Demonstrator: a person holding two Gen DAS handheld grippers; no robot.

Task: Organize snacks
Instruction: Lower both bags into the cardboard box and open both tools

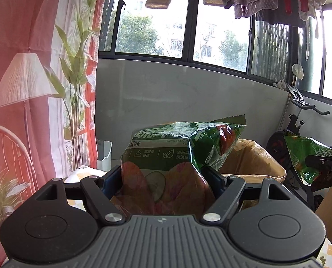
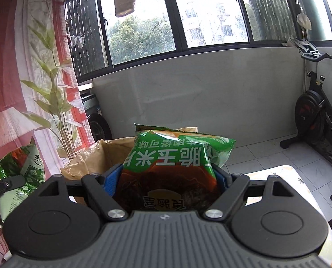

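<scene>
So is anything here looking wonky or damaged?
Nothing spilled or torn. The left gripper squeezes its green bag so the top is creased and tilted. The right gripper's bag is held upside down, print inverted. Both hang above the brown paper bag.

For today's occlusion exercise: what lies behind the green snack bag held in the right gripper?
Behind the green snack bag clamped in the right gripper stands an open brown paper bag, then a grey wall. The snack bag covers most of the paper bag's opening, so its contents cannot be seen.
</scene>
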